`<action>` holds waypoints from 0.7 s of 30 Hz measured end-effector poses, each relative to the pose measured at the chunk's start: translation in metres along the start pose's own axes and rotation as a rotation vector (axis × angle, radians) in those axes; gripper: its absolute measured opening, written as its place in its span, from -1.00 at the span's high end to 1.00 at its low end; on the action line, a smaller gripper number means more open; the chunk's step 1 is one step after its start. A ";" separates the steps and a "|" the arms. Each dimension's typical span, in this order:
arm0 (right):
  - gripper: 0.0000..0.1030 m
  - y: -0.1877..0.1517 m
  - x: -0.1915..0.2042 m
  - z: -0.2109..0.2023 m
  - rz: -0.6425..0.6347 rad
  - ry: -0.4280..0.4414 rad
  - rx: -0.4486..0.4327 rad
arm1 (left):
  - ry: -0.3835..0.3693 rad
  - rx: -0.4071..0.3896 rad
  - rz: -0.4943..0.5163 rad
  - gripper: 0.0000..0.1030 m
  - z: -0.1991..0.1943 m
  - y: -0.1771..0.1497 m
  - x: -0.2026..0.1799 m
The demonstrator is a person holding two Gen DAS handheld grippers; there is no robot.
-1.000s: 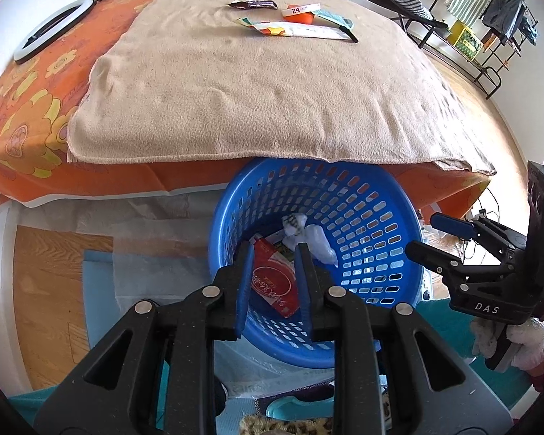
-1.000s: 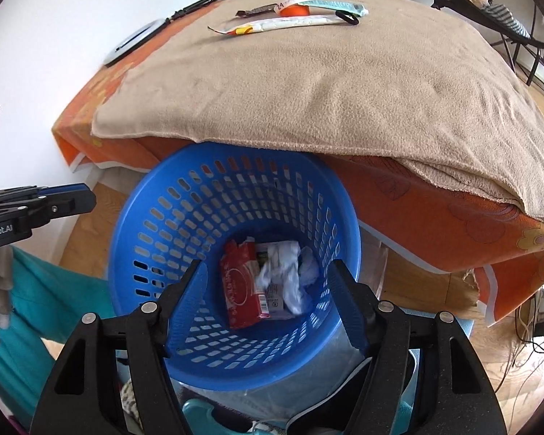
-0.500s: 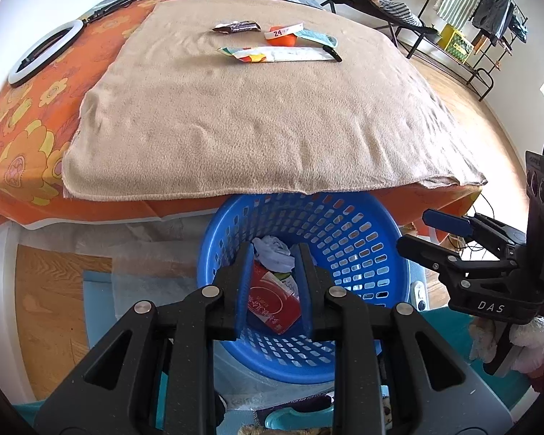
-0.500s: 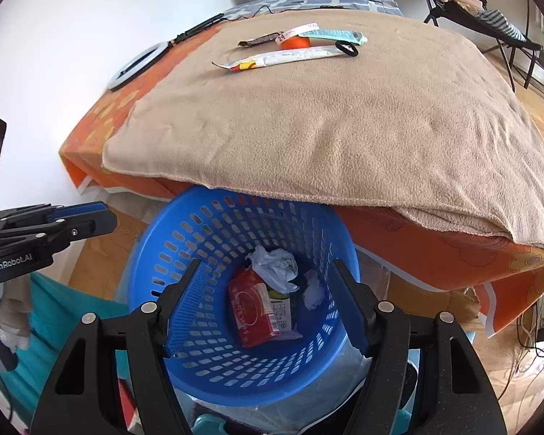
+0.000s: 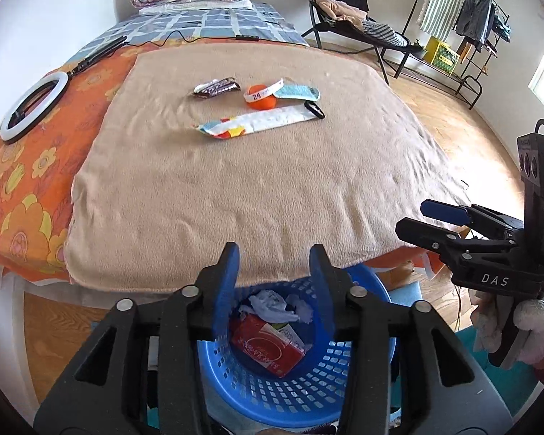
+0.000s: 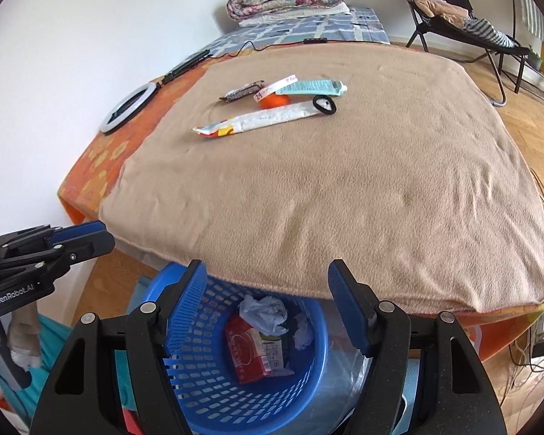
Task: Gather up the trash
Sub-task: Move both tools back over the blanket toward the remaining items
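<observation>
Above the blue basket (image 5: 362,391), left gripper (image 5: 273,253): jaws opening, nothing between them. Right gripper (image 6: 268,275): jaws wide apart, also empty. Basket on the floor at the bed's near edge, holding a red packet (image 5: 268,348) and crumpled white paper (image 5: 272,306). Remaining on the beige blanket (image 5: 235,188), well apart from the basket: long colourful wrapper (image 5: 254,123), dark wrapper (image 5: 215,88), orange round item (image 5: 261,99), light-blue packet (image 5: 299,91), black ring (image 5: 314,109). Judgement: collection partly done; far cluster left.
</observation>
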State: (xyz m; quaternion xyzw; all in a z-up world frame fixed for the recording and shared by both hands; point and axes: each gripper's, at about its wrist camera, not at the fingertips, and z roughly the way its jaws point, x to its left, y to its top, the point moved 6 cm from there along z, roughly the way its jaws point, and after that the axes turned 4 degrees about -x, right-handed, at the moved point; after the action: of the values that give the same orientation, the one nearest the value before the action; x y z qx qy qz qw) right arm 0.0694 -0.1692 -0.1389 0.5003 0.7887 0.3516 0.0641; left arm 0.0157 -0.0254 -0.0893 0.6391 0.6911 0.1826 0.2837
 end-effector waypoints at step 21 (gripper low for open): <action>-0.34 0.151 -0.073 0.058 0.166 0.014 -0.081 | -0.006 -0.042 0.066 0.17 0.099 0.130 -0.001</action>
State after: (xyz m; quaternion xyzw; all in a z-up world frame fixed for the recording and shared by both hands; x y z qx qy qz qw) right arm 0.2440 -0.1630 -0.1069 0.5586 0.7299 0.3909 0.0496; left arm 0.1788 -0.0219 -0.0862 0.6560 0.6647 0.2044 0.2933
